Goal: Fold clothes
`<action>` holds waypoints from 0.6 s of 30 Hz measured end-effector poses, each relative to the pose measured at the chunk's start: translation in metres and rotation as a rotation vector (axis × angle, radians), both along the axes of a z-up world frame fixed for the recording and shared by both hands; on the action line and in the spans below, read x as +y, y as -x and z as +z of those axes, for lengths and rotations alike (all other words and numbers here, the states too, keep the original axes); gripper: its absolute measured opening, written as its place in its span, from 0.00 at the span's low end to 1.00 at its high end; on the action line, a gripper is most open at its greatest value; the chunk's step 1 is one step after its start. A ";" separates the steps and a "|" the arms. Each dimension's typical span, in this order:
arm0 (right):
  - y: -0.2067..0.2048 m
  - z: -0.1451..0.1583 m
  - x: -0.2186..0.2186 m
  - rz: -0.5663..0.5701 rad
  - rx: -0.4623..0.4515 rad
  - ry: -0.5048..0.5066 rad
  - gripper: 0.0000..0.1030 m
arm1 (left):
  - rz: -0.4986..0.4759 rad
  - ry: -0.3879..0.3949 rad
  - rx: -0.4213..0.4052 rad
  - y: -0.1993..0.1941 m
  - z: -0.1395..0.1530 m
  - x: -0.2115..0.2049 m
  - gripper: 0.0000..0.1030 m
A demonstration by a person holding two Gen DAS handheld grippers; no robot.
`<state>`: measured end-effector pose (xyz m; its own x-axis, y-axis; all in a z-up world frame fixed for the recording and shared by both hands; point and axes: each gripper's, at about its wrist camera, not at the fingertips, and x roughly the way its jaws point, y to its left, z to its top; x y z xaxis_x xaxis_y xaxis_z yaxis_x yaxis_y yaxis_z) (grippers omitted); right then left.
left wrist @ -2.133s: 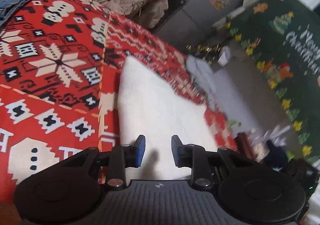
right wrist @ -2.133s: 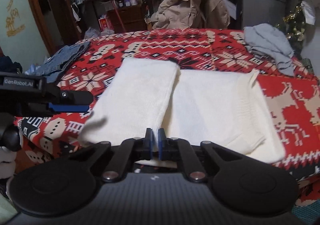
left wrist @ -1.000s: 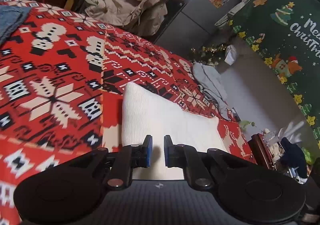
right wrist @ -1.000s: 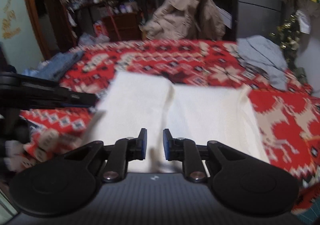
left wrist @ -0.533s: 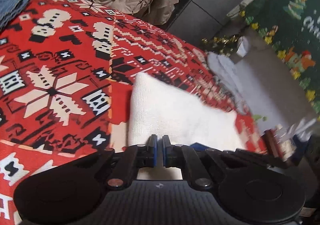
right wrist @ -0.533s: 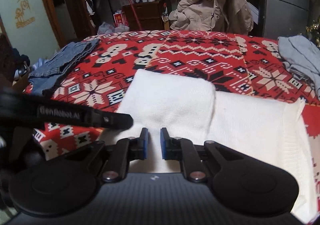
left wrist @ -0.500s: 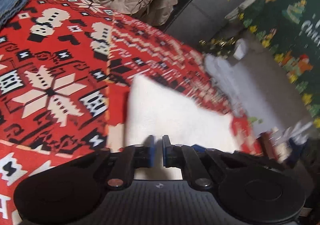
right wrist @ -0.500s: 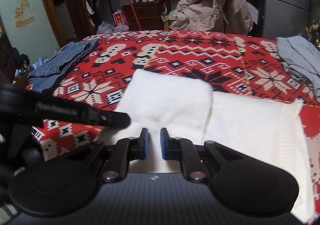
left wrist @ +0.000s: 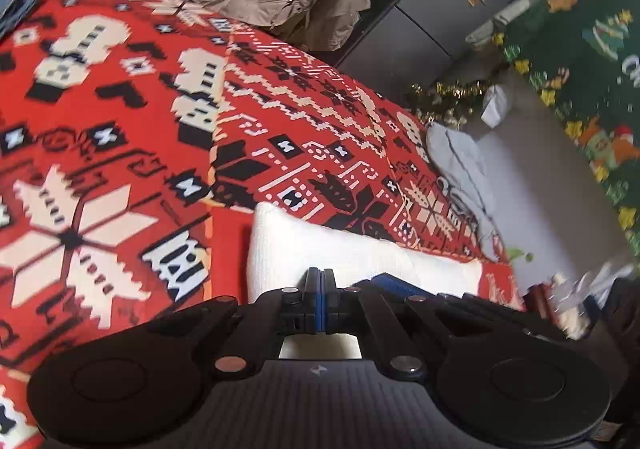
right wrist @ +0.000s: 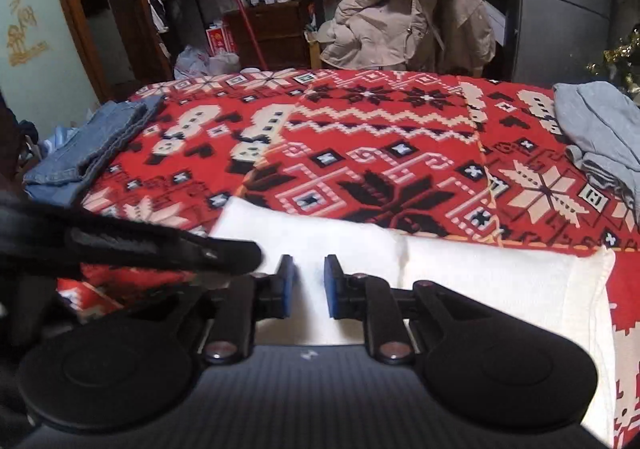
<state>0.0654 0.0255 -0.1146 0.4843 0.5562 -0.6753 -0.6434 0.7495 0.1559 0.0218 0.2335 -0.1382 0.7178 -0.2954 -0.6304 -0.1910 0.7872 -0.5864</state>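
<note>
Left gripper (left wrist: 320, 299): jaws pressed together, blue pads meeting; whether a layer of the white knit garment (left wrist: 340, 253) is pinched between them cannot be told, though the garment's near edge lies directly under and ahead of the tips. Right gripper (right wrist: 308, 285): jaws opening, a narrow gap between the pads, the white knit garment (right wrist: 480, 273) showing through the gap, nothing gripped. The garment lies folded flat on the red patterned bedspread (right wrist: 380, 137), one thicker folded layer ahead of both grippers, a thinner panel extending to the right of the right gripper. Left gripper's arm (right wrist: 160, 245) crosses in from the left of the right gripper, its tip just beside the right gripper's left finger. No containers discernible. Folded jeans (right wrist: 88, 149) far ahead-left; grey garment (right wrist: 600, 129) far ahead-right; beige jacket (right wrist: 408, 13) on a chair beyond the bed.
</note>
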 end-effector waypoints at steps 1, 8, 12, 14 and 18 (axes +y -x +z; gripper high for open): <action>0.000 0.000 -0.004 0.002 0.001 -0.005 0.16 | 0.004 0.005 0.001 0.001 0.001 0.002 0.03; -0.007 0.020 -0.013 -0.029 -0.014 -0.042 0.18 | 0.017 -0.005 -0.016 -0.012 0.013 0.005 0.08; -0.023 0.010 -0.001 -0.041 -0.015 0.025 0.17 | 0.037 -0.020 0.023 -0.020 0.003 0.009 0.03; -0.029 -0.002 -0.001 -0.049 0.007 0.049 0.14 | 0.054 0.022 0.017 -0.016 -0.002 0.015 0.03; -0.027 -0.006 -0.009 -0.056 0.005 0.027 0.14 | 0.087 0.052 0.011 -0.010 -0.002 0.022 0.03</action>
<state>0.0926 0.0166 -0.1204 0.5104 0.5101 -0.6923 -0.5999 0.7880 0.1384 0.0322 0.2553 -0.1400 0.7354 -0.2652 -0.6236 -0.2637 0.7357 -0.6239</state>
